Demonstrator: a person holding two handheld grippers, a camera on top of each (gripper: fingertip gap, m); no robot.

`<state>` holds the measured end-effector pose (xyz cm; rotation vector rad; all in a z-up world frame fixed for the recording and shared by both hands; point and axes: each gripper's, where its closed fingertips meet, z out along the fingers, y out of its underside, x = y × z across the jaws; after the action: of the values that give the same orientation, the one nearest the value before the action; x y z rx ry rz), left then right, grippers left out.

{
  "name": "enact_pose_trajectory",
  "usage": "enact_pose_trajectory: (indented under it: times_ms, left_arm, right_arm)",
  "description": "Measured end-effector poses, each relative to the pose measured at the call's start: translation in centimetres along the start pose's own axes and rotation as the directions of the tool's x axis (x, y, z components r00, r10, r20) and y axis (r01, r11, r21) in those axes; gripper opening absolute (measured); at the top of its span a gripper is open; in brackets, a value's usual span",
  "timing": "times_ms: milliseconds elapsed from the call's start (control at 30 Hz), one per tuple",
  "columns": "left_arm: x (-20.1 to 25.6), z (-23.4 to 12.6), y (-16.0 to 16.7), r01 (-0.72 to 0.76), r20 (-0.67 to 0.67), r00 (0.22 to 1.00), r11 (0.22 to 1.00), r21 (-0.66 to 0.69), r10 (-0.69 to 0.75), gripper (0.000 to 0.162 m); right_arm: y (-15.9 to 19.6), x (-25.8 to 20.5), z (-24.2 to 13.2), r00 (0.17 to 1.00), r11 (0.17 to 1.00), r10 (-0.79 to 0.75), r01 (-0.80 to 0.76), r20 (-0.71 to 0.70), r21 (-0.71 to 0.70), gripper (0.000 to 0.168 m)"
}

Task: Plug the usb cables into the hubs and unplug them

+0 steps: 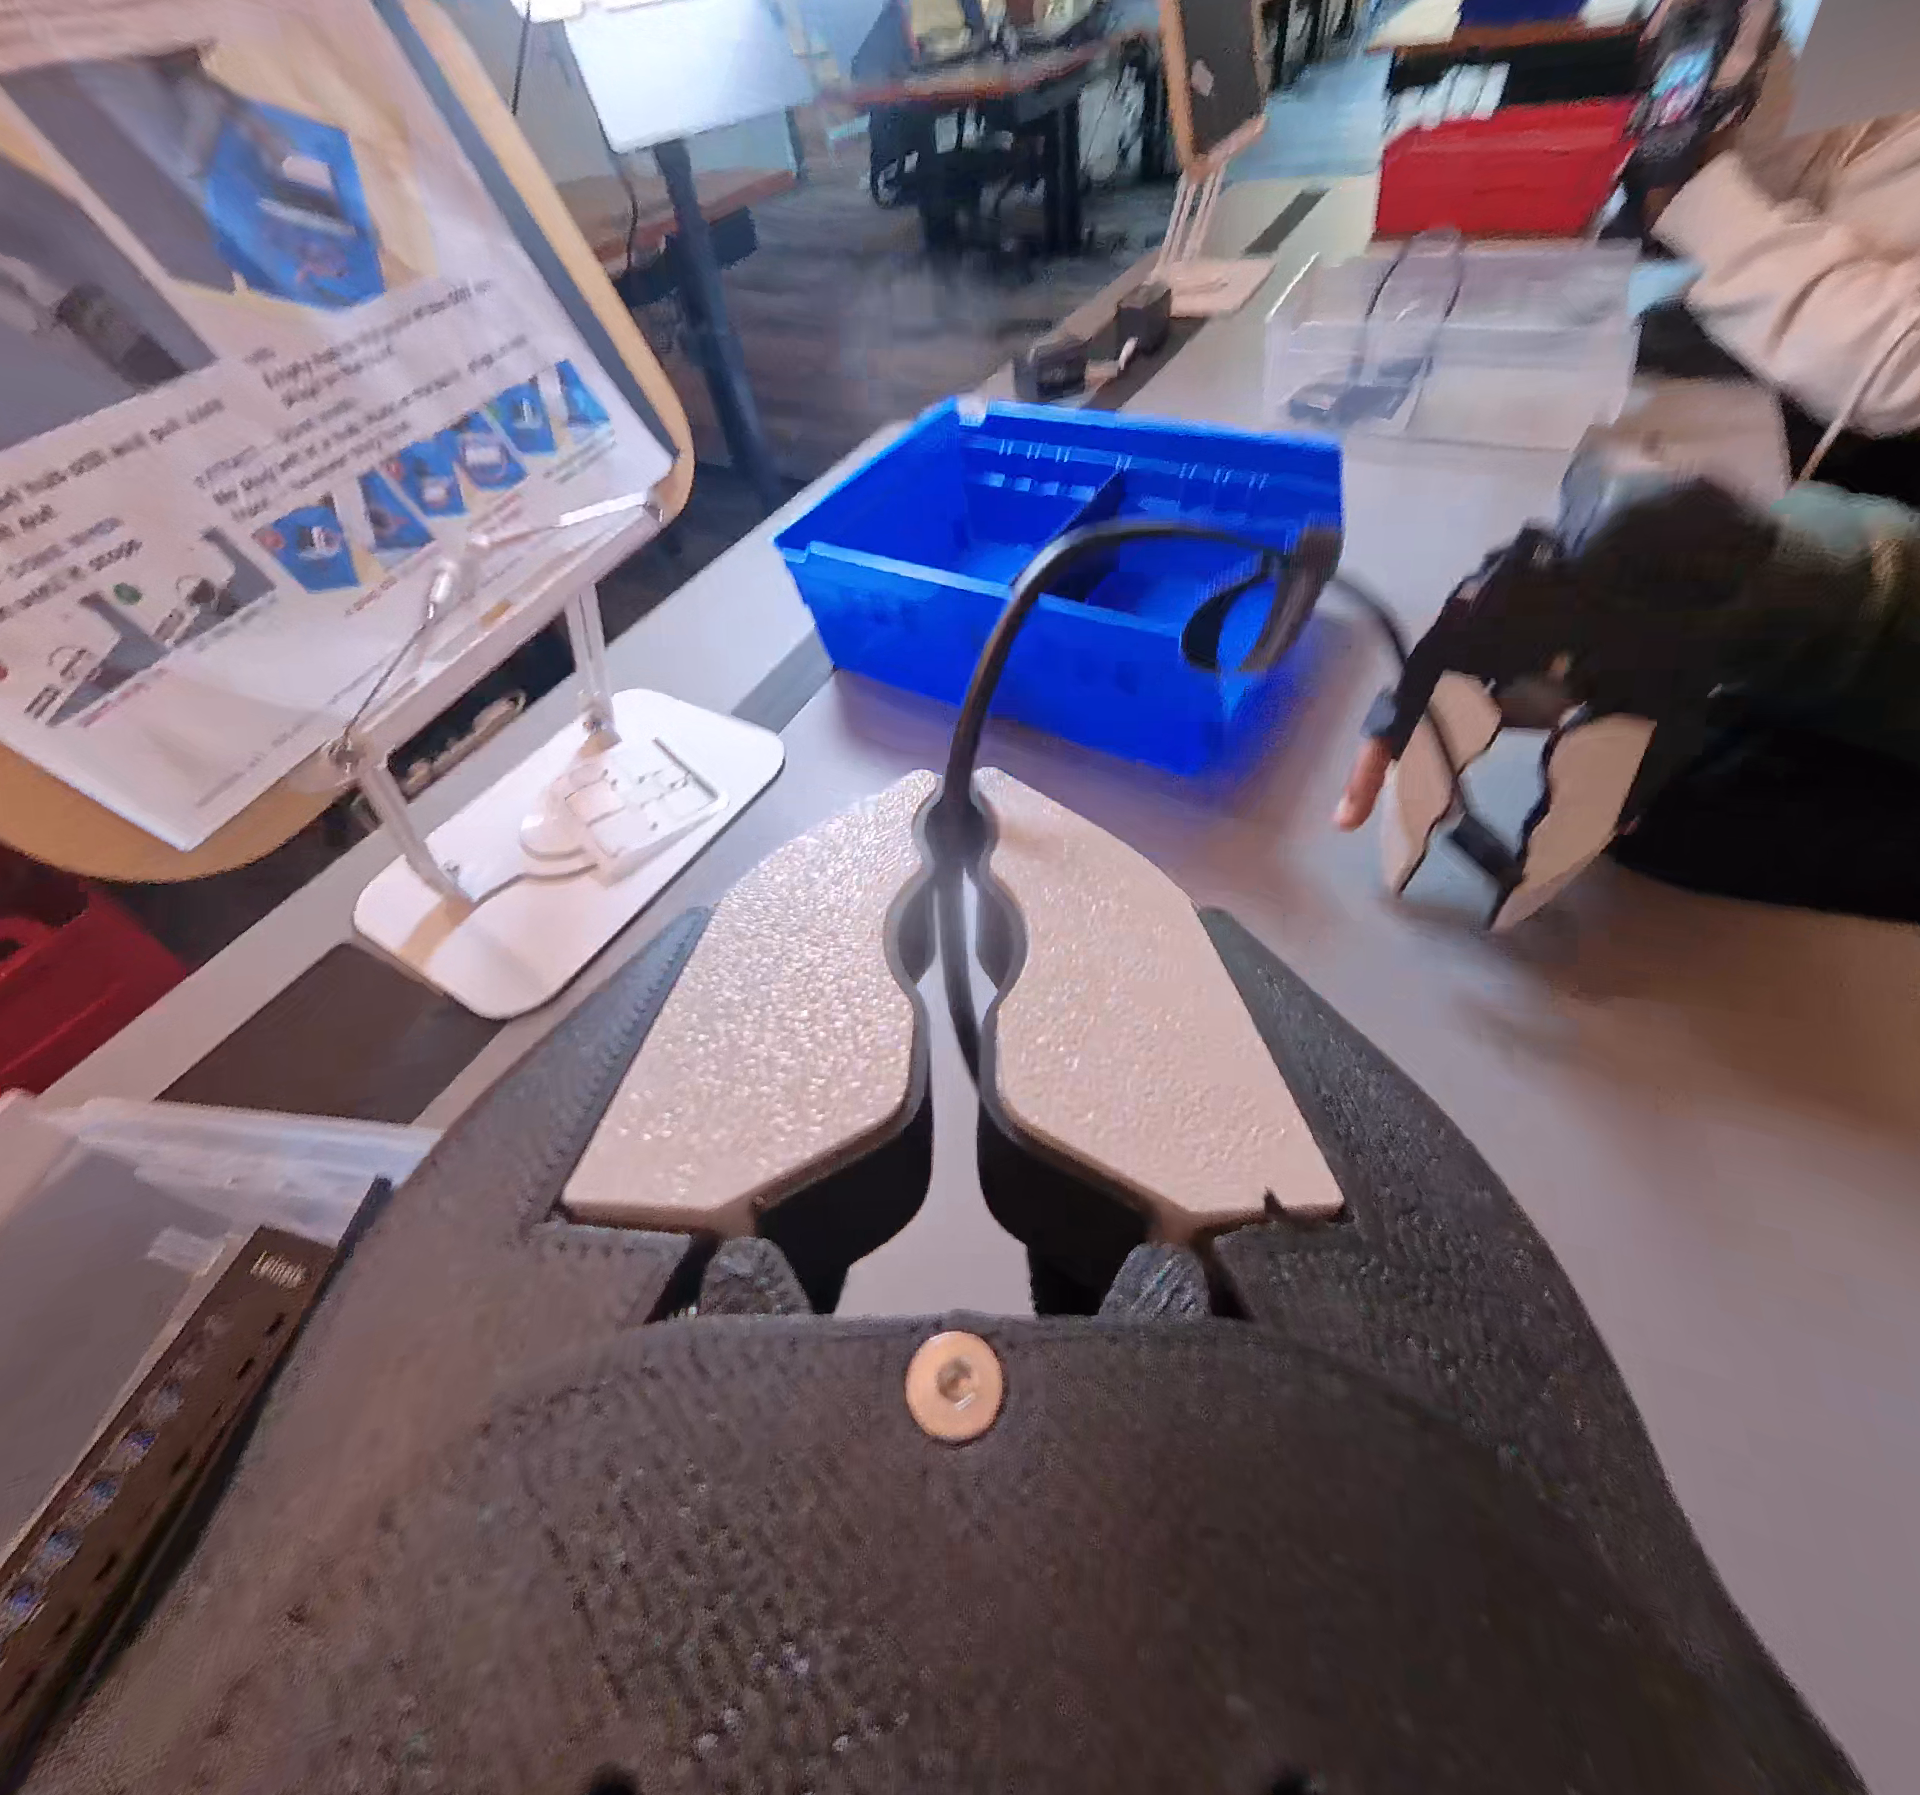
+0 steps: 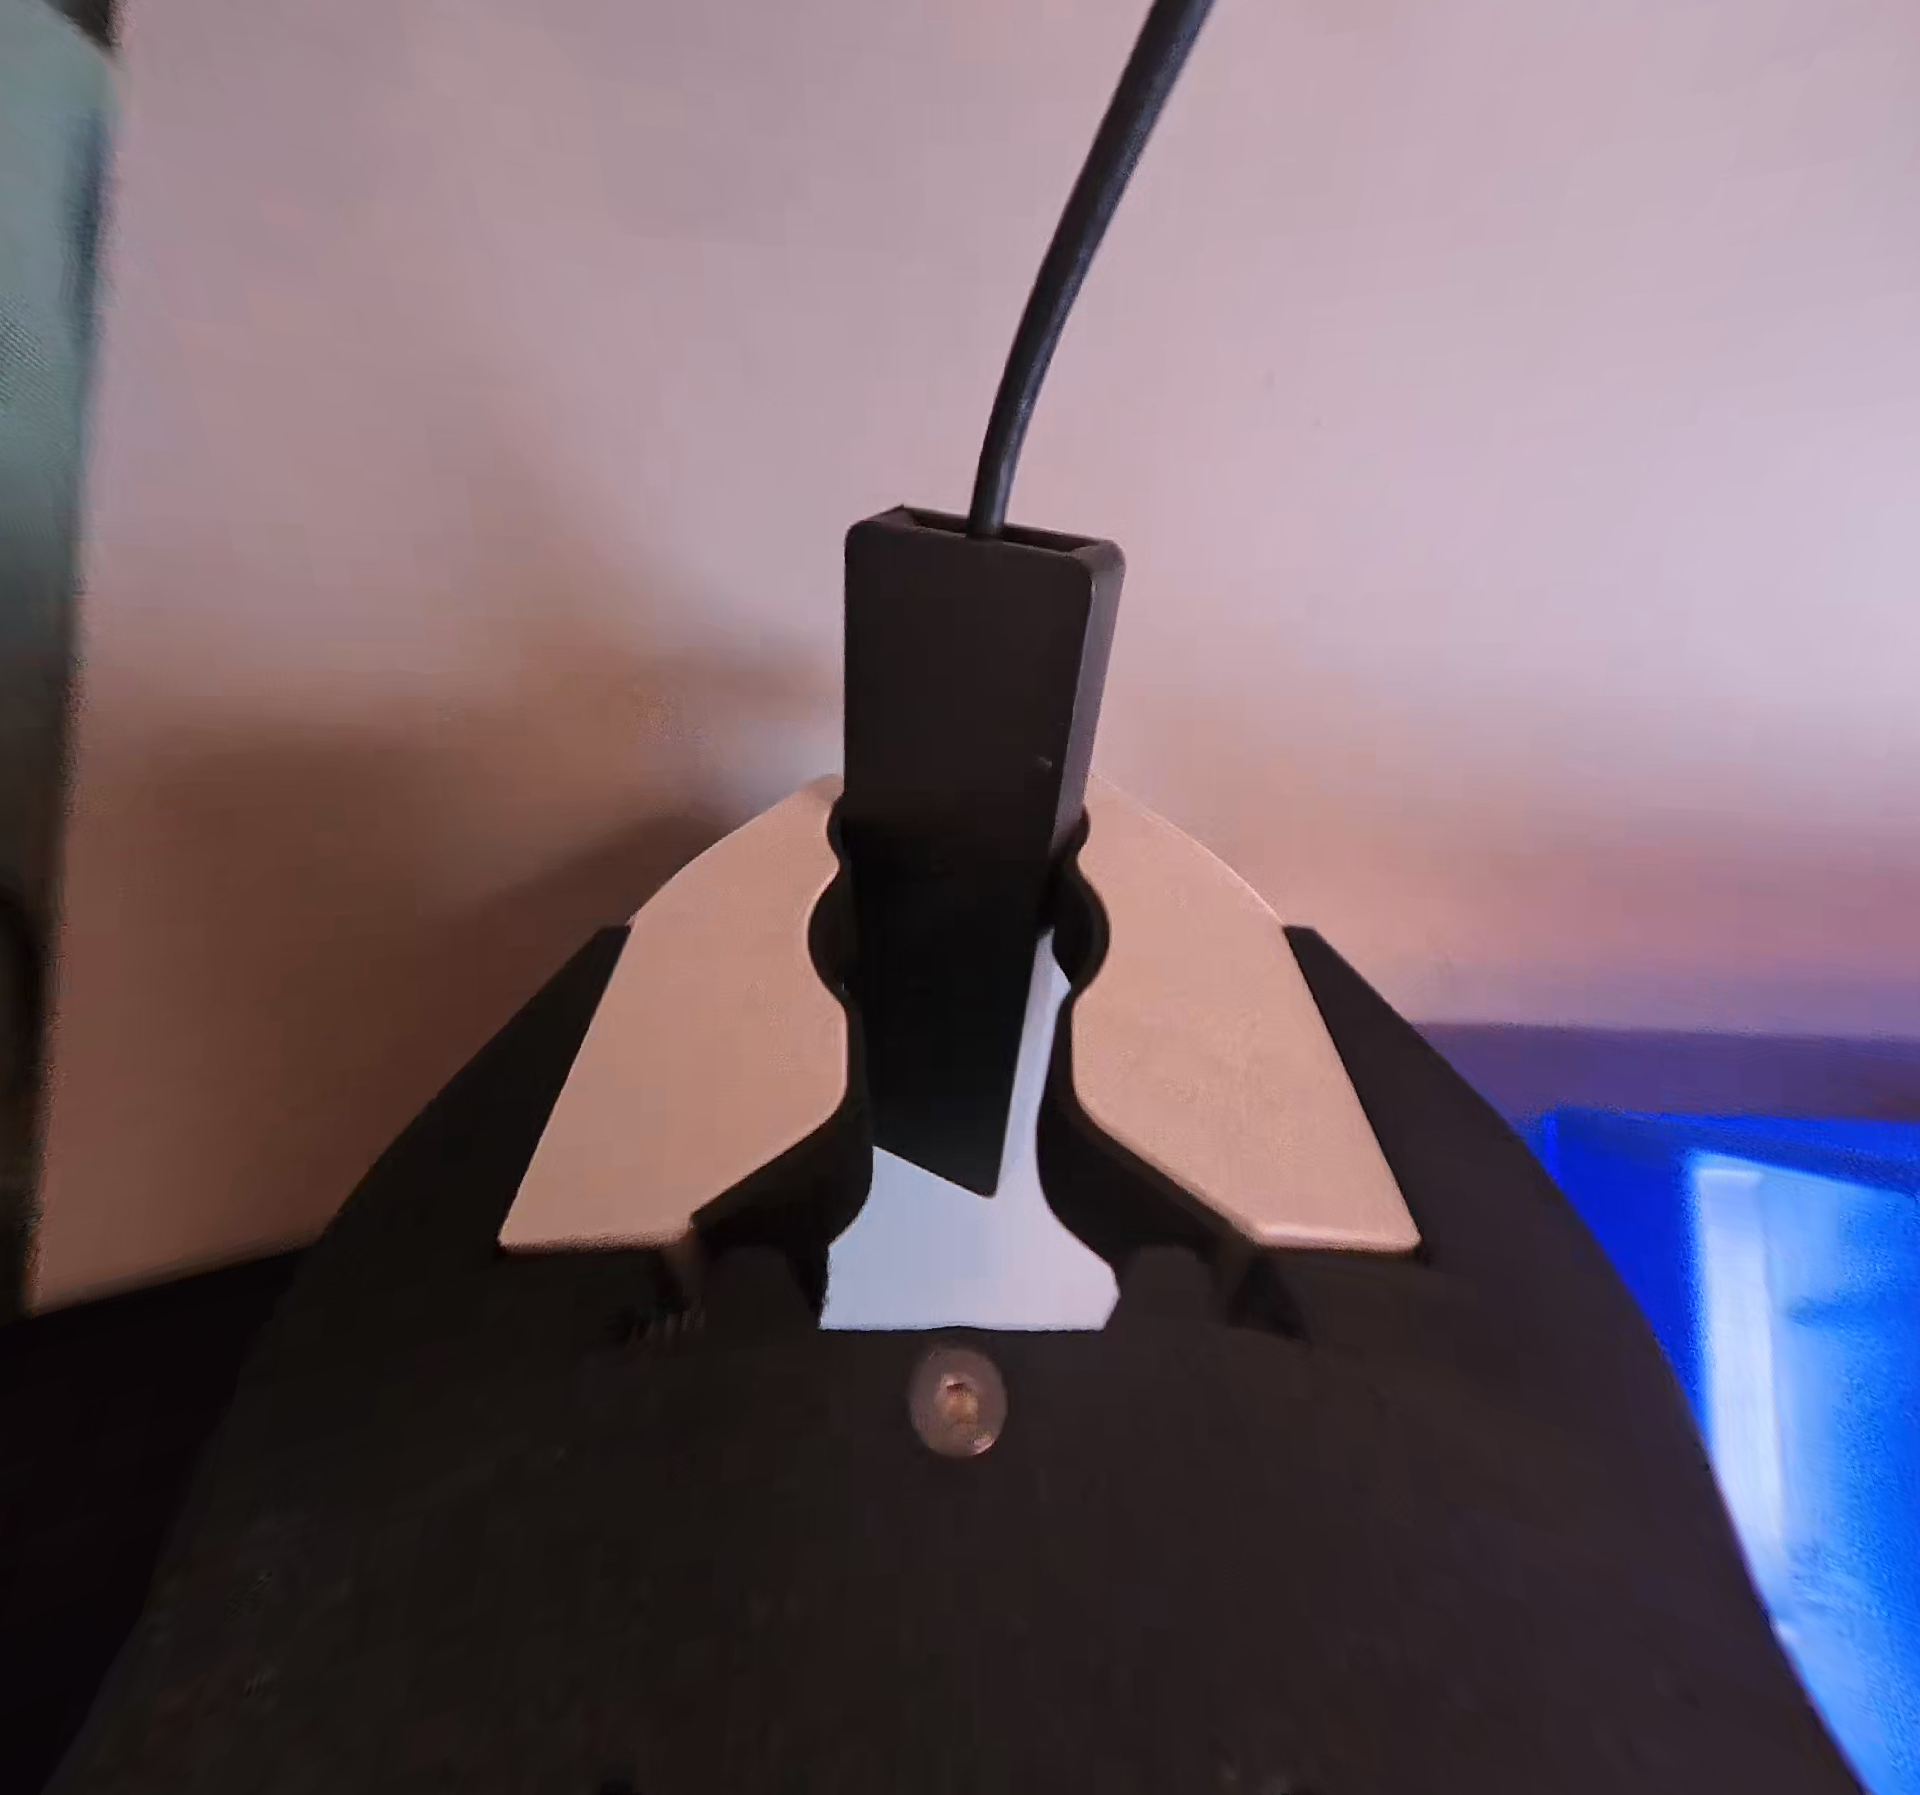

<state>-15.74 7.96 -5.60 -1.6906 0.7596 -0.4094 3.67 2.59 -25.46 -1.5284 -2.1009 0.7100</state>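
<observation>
Hub (image 2: 977,706) lengthwise along right hand-held gripper (image 2: 961,810)

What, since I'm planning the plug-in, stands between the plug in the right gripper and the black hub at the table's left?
Only the left gripper, shut on the cable, sits between the right gripper's plug and the hub; otherwise bare table. The blue bin lies farther back, off that line.
</observation>
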Motion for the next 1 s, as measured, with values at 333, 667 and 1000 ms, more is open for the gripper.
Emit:
enact_pose_trajectory:
  times_ms: [333, 667, 1000]
  left_arm:
    - [0.9, -4.3, 1.7, -0.346, 0.295, 0.86, 0.901, -0.263, 0.417, 0.053]
    - [14.3, 6.2, 5.9, -0.899, -0.013, 0.412, 0.404, -0.17, 0.911, 0.041]
    - [16.6, 9.5, 10.7, -0.983, -0.087, 0.184, 0.181, -0.038, 0.979, 0.013]
  right_arm:
    - [-4.2, 2.1, -4.3, 0.782, 0.712, 0.465, -0.609, 0.416, 0.35, 0.035]
    - [-6.1, -1.4, -1.4, 0.751, 0.758, 0.472, -0.613, 0.462, 0.222, 0.035]
    - [-6.9, -3.6, -0.1, 0.736, 0.786, 0.391, -0.58, 0.553, 0.216, 0.055]
